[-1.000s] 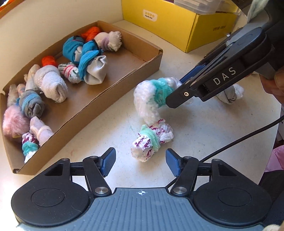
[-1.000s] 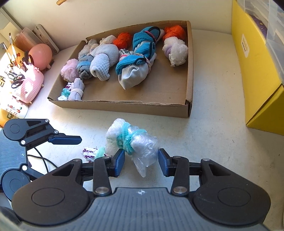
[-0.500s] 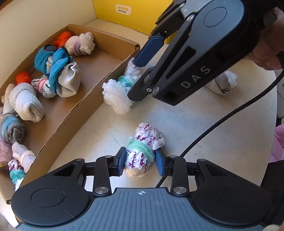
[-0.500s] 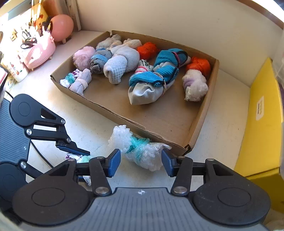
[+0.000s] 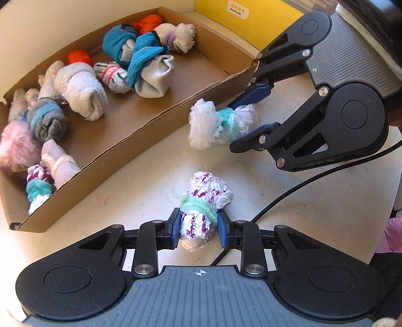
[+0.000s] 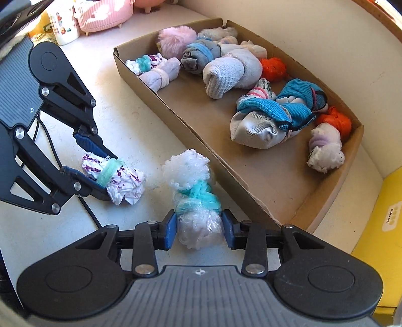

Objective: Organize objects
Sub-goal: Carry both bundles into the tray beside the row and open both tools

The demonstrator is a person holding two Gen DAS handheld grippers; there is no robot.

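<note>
Both tongs point steeply down at the table (image 5: 140, 191) beside the cardboard tray (image 5: 140, 125). Left gripper (image 5: 199, 227) has its blue pads pressed on either side of the purple-speckled bundle (image 5: 201, 216), a white roll bound with a mint band; the jaws are nearly together around it, and the bundle lies on the table, well clear of the tray's near wall. In the right wrist view the same bundle (image 6: 115, 177) shows between the left gripper's fingers. Right gripper (image 6: 198, 229) is closing its jaws on the white fluffy bundle (image 6: 193, 198), tied with a teal band, and the pads already touch its sides. That bundle sits just beside the tray's near wall, closer to the tray than the speckled one. From the left wrist view the right gripper (image 5: 247, 118) is seen clamping the fluffy bundle (image 5: 213, 123) next to the tray's corner. Inside the tray lie many rolled socks (image 6: 226, 73). A yellow box (image 5: 246, 17) stands beyond the tray.
</note>
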